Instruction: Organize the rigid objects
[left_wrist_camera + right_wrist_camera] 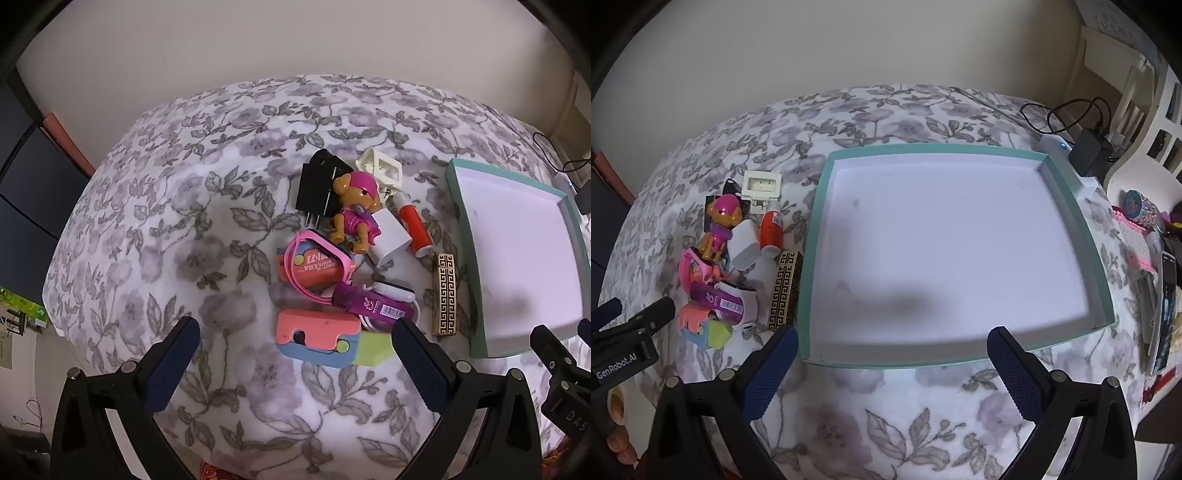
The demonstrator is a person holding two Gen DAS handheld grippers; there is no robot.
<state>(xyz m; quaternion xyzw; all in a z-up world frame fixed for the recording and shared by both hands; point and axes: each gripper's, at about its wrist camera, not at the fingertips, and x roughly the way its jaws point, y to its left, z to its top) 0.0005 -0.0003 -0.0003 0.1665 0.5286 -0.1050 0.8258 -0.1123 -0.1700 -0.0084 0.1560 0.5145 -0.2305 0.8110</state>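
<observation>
Hovering over a table (155, 206) covered in a floral cloth, both hand-held grippers were spread wide and grasped nothing. The left hand-held gripper (295, 354) hung just on the near side of a heap of small things: a pink and blue block (317, 332) nearest, a purple tube (369, 302) behind it, a pink-strapped watch (314, 266) over an orange pack, then a toy dog (354, 210) in a pink outfit leaning on a black plug adapter (317, 184). A white charger cube (391, 236), a red and white bottle (413, 225) and a white square frame (380, 166) lay at the far right of the heap. A gold-patterned box (445, 295) lay between the heap and a teal-rimmed tray (820, 236). The right hand-held gripper (890, 362) hung over the tray's near edge; its white floor held nothing. Right of the tray, a black power brick (1089, 151) with cables sat at the far corner.
</observation>
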